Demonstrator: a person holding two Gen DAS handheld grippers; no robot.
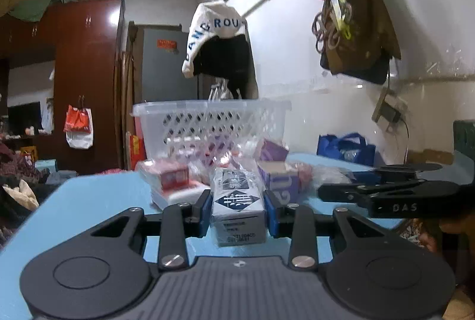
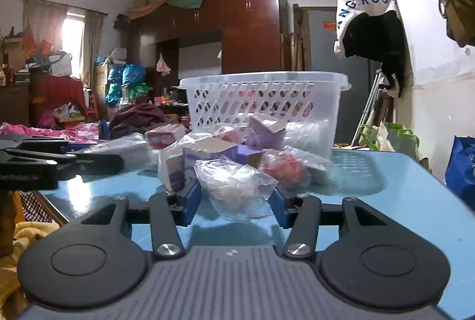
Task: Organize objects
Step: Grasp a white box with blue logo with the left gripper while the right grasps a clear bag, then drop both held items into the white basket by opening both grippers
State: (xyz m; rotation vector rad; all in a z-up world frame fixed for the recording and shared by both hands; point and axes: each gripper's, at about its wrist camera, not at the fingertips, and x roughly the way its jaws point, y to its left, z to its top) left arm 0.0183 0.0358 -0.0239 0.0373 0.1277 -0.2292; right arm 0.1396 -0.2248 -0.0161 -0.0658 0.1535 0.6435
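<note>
A pile of small packages lies on the blue table point(image 1: 89, 201) in front of a clear plastic basket point(image 1: 207, 124). My left gripper point(image 1: 238, 211) is shut on a white and navy box point(image 1: 237, 207), blue pads against both its sides. Beside it lie a red and white box point(image 1: 173, 180) and a purple box point(image 1: 279, 183). In the right wrist view my right gripper point(image 2: 236, 201) is closed around a clear plastic bag point(image 2: 234, 186), its pads touching both sides. The basket point(image 2: 264, 103) stands behind the pile there too.
A red item in plastic point(image 2: 285, 168) and purple boxes point(image 2: 261, 136) lie near the bag. A white and black cap point(image 1: 216, 41) hangs above the basket. Bags point(image 1: 350, 8) hang on the right wall. The other gripper point(image 1: 386, 195) shows at the right.
</note>
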